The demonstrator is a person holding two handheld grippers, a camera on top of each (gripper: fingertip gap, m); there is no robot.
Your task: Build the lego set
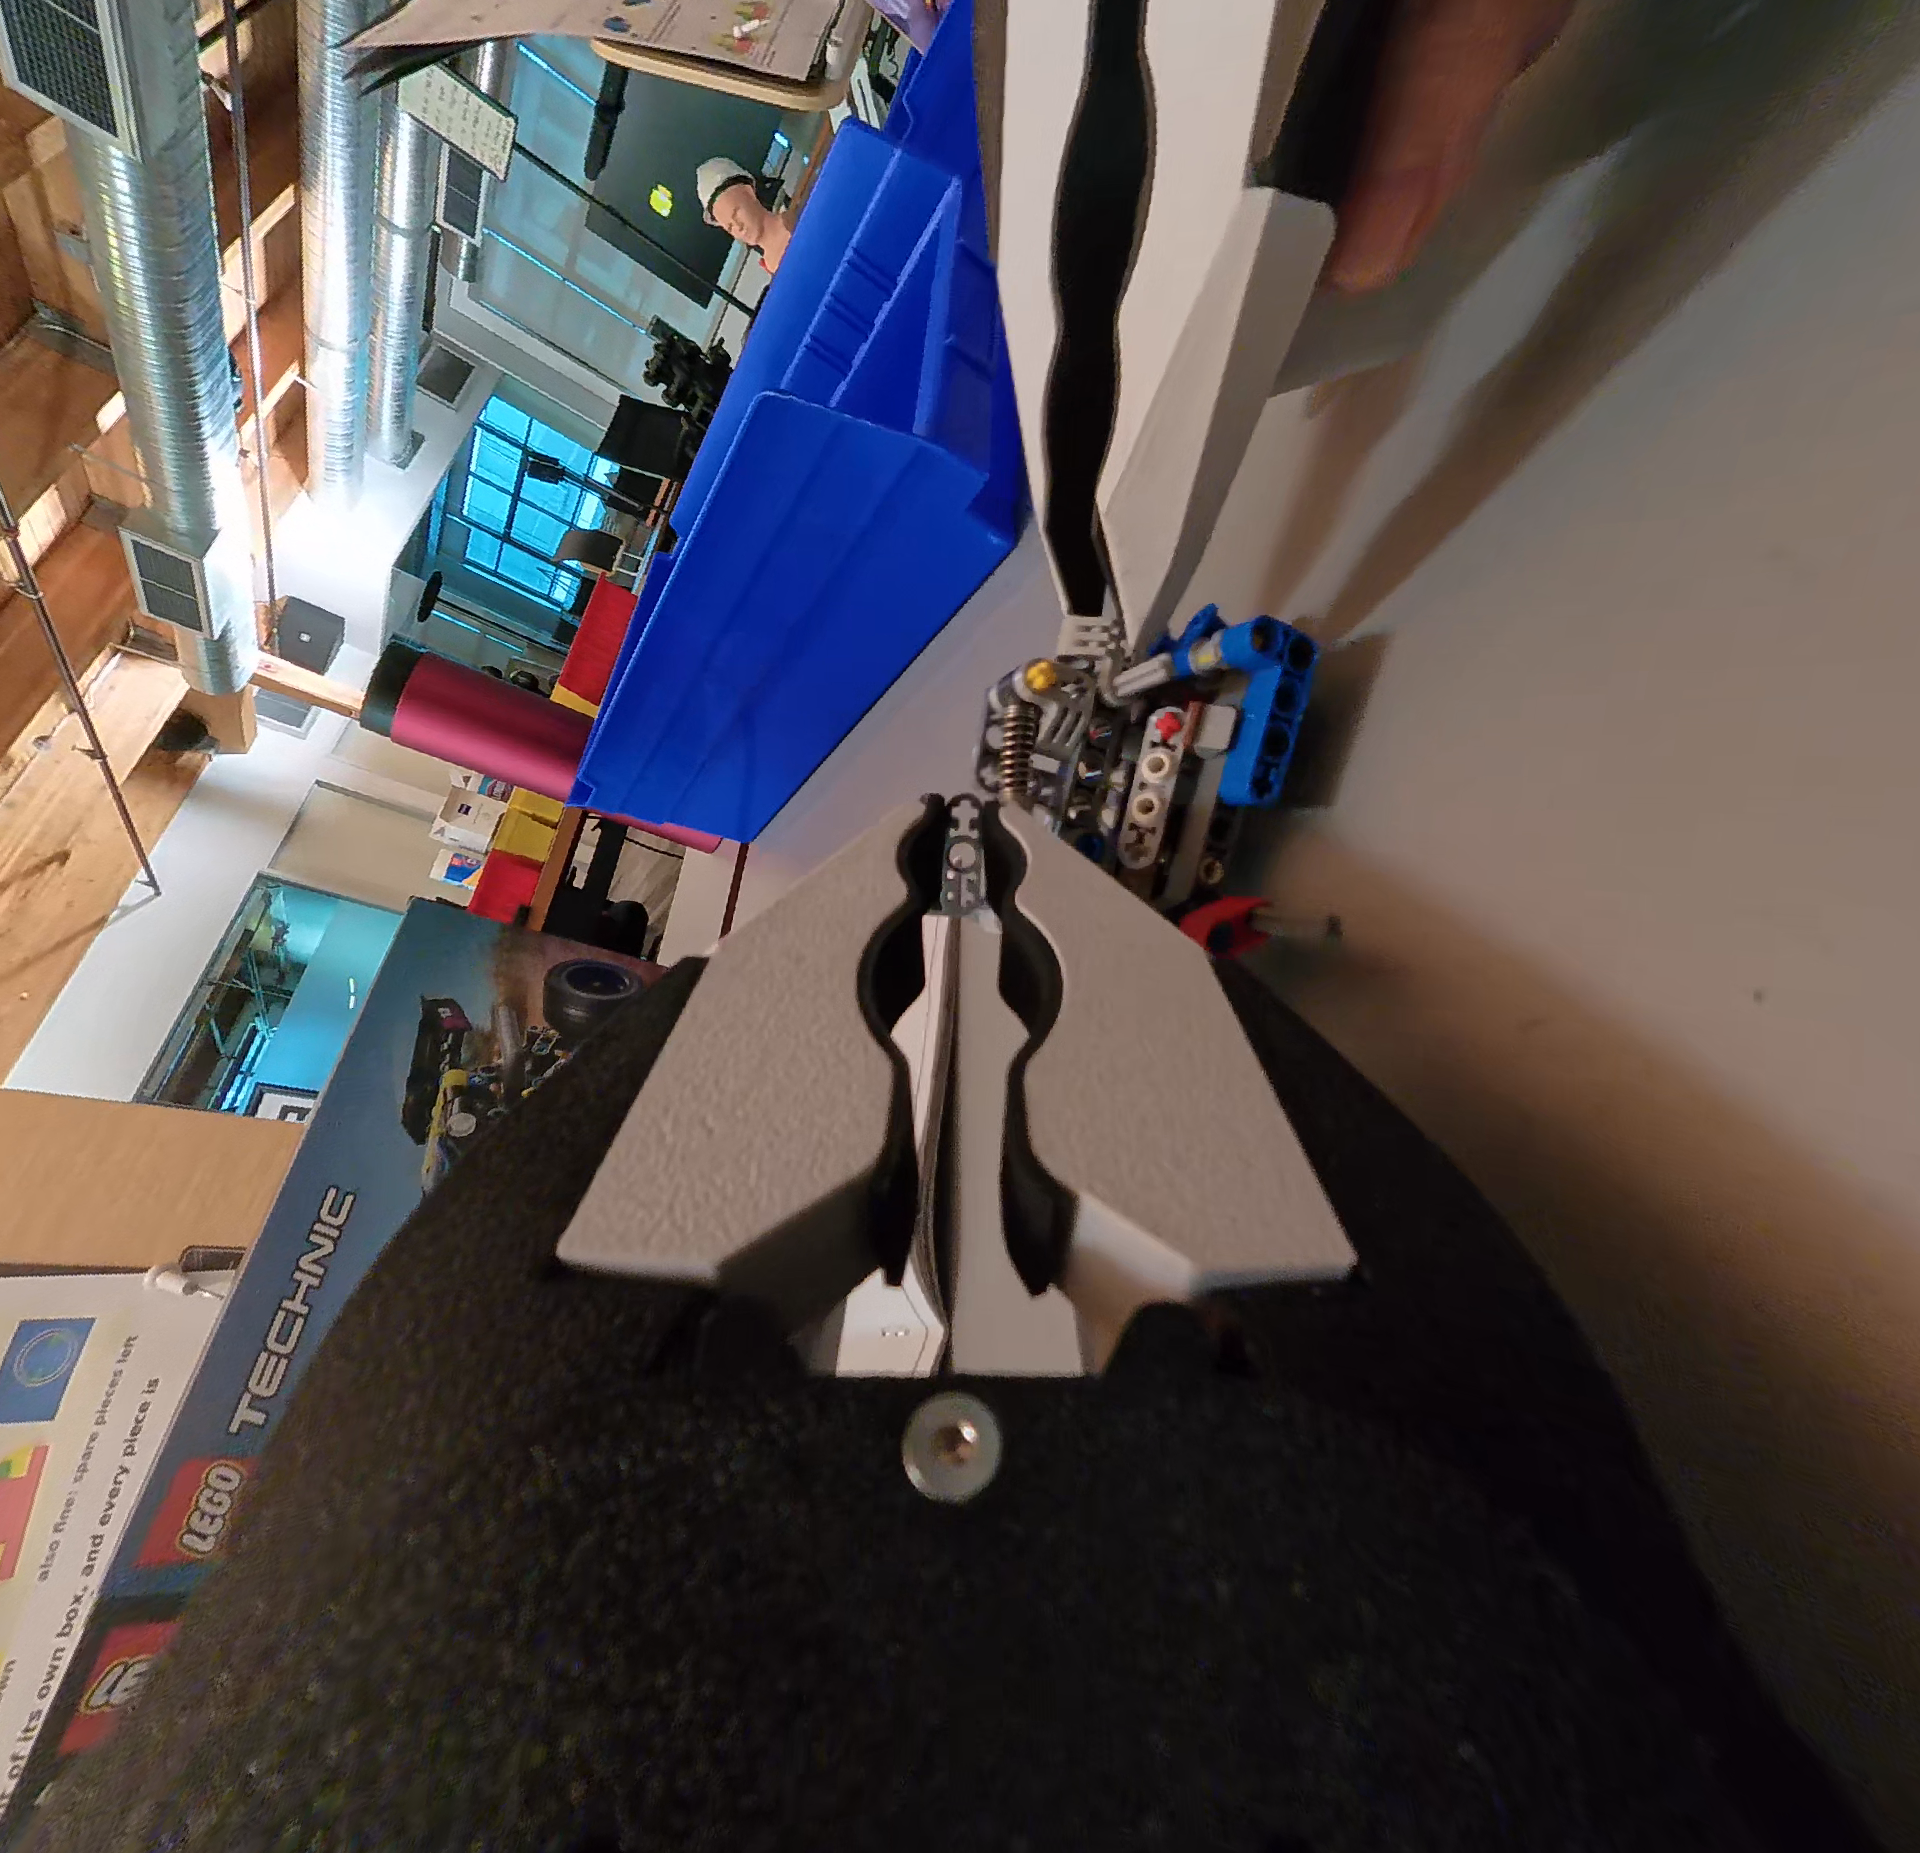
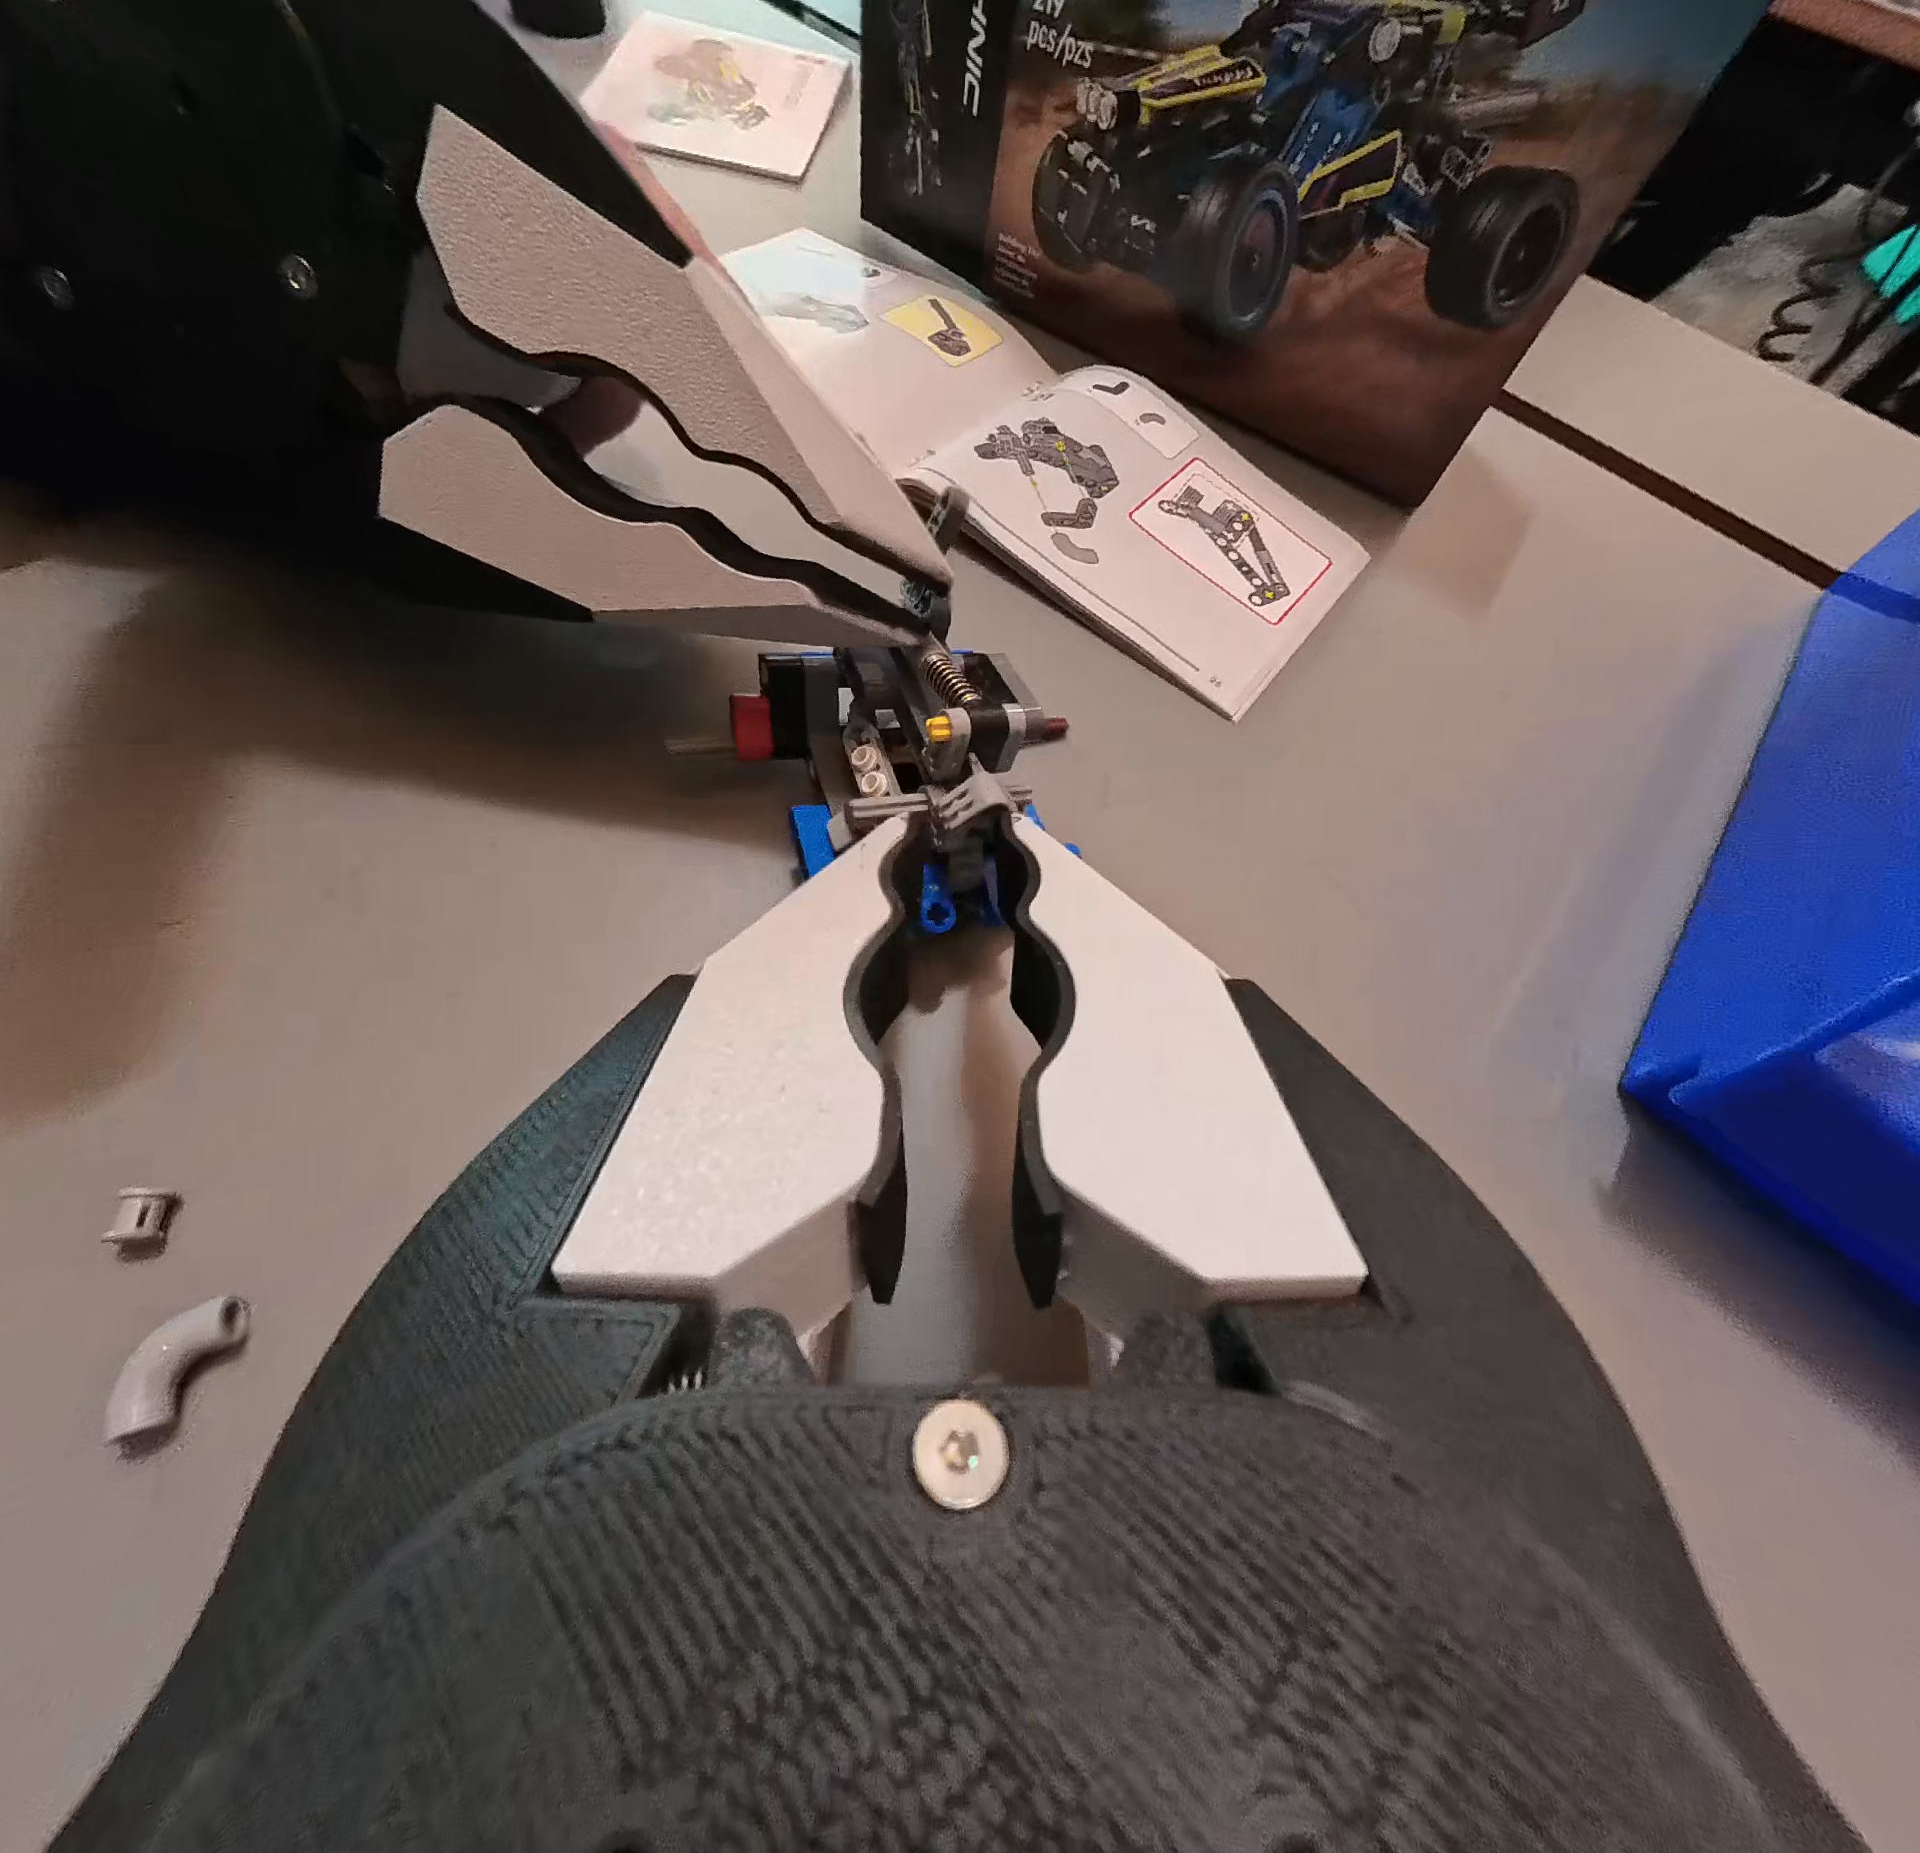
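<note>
left jaws pinched on thin dark-grey perforated plastic beam, long axis along fingers, just short of small grey-and-blue brick-built chassis; right jaws seemingly clamped on chassis's near grey connector, blurred.

Both grippers — jaws clamped, converging

Two claws, two loose grey pieces
</note>
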